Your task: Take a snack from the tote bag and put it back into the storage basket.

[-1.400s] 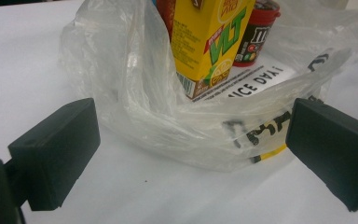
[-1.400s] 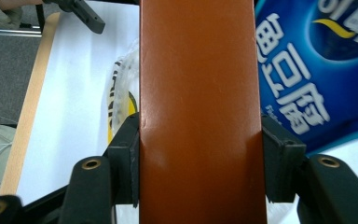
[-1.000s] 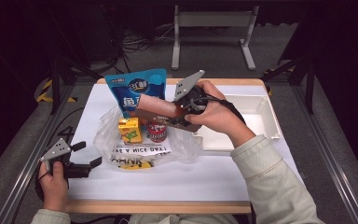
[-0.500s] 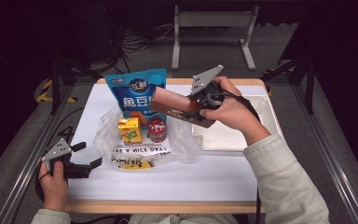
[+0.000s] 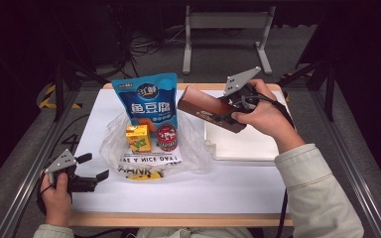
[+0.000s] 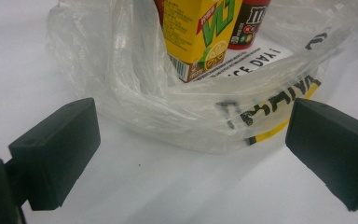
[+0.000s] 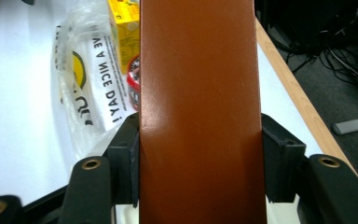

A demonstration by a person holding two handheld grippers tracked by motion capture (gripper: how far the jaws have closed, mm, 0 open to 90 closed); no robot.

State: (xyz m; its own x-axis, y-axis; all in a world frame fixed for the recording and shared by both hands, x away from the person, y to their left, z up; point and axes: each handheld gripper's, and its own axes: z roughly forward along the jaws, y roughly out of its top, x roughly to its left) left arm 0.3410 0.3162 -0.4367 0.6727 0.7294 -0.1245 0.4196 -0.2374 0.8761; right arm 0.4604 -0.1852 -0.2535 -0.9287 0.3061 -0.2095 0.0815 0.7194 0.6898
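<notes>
My right gripper [image 5: 228, 111] is shut on a long brown box [image 5: 209, 108], held in the air above the table between the white tray [image 5: 248, 144] and the plastic bag [image 5: 129, 148]. In the right gripper view the brown box [image 7: 198, 107] stands between both pads [image 7: 131, 168], which press its sides. The clear bag [image 6: 205, 121] holds a yellow drink carton [image 5: 138, 138], a small red can [image 5: 167, 137] and a blue snack pouch [image 5: 151, 101]. My left gripper [image 5: 93, 167] rests open on the table at the lower left, just short of the bag's edge, with nothing between its pads [image 6: 58, 151].
The white tabletop [image 5: 228, 188] has a wooden front edge. The tray lies at the right, under the raised box. Metal rails run along both sides of the table, and a grey stand [image 5: 228, 25] is behind it.
The right gripper has carried the brown box up and to the right, away from above the bag toward the tray. The left gripper has stayed where it was.
</notes>
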